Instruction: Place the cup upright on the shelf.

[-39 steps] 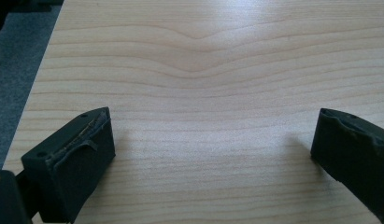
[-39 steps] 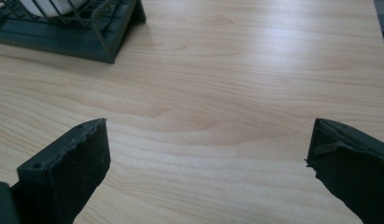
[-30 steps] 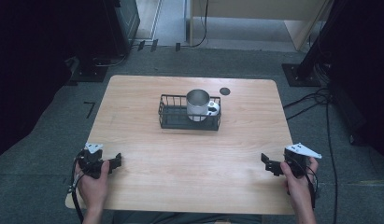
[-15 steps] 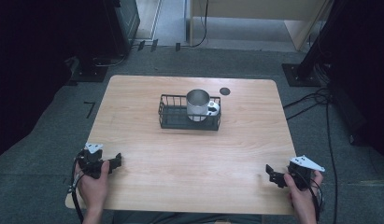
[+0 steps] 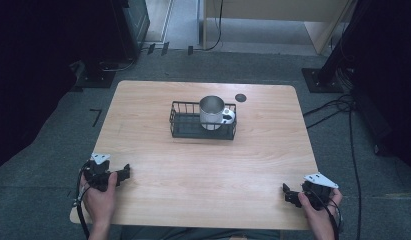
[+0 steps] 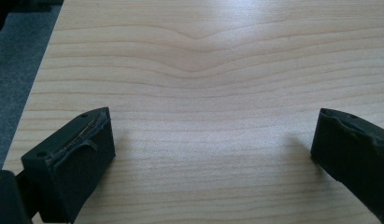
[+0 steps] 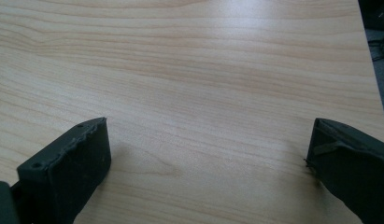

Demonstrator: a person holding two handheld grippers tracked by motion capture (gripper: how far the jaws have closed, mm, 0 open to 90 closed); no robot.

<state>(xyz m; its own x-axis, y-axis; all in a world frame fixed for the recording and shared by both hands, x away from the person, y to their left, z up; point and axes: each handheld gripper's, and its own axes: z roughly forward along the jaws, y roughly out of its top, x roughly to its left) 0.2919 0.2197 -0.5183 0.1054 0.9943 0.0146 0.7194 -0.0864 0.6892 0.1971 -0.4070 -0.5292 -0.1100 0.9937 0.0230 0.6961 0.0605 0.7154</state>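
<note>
Both jaws stood wide and empty: left gripper (image 5: 124,173) at lower left, right gripper (image 5: 288,194) at lower right. The cup (image 5: 211,111) sat in the basket (image 5: 185,131) at upper centre, roughly equally far from both.

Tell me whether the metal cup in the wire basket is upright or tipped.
Upright: the metal cup stands in the wire basket, its round open mouth facing up.

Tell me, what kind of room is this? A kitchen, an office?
Probably a lab or recording studio, not a kitchen. A lone wooden table stands on grey carpet between dark curtains, cables trail across the floor, and a person holds a gripper in each hand. Only a wire basket with a metal cup sits on it.
</note>
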